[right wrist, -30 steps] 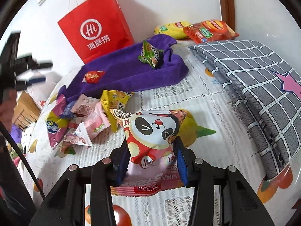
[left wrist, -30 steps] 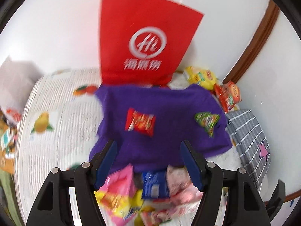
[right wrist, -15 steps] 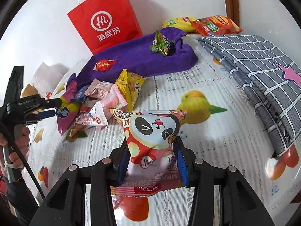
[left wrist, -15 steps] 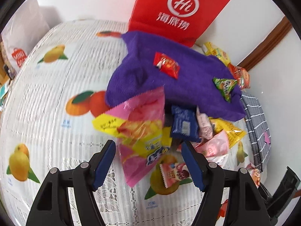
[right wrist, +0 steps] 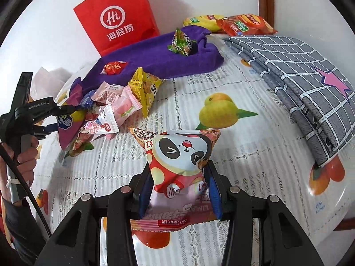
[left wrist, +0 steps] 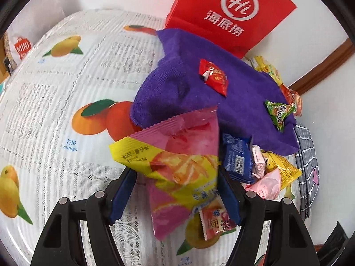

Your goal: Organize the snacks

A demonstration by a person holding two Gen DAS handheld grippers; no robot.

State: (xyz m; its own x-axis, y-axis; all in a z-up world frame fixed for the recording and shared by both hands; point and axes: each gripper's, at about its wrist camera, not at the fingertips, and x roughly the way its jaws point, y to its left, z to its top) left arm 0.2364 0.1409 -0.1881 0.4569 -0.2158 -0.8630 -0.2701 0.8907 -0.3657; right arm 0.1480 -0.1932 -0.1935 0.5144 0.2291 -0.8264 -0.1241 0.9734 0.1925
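Panda snack bag (right wrist: 180, 155) clamped between narrow jaws of right tool (right wrist: 180, 196), held above worktop (right wrist: 255, 155), well in front of purple towel (right wrist: 155, 59). Left tool (left wrist: 175, 196) spread wide around pink-yellow packet (left wrist: 177, 166) at snack pile edge, just before purple towel; contact with pads not discernible.

Right claw (right wrist: 180, 190) clamped on panda snack bag (right wrist: 182, 155) above fruit-print table (right wrist: 255, 155). Left claw (right wrist: 64, 119) at far left, pink-yellow packet (right wrist: 66, 130) between its fingers, beside snack pile (right wrist: 117, 106). Purple towel (right wrist: 155, 53), red bag (right wrist: 117, 15) behind.
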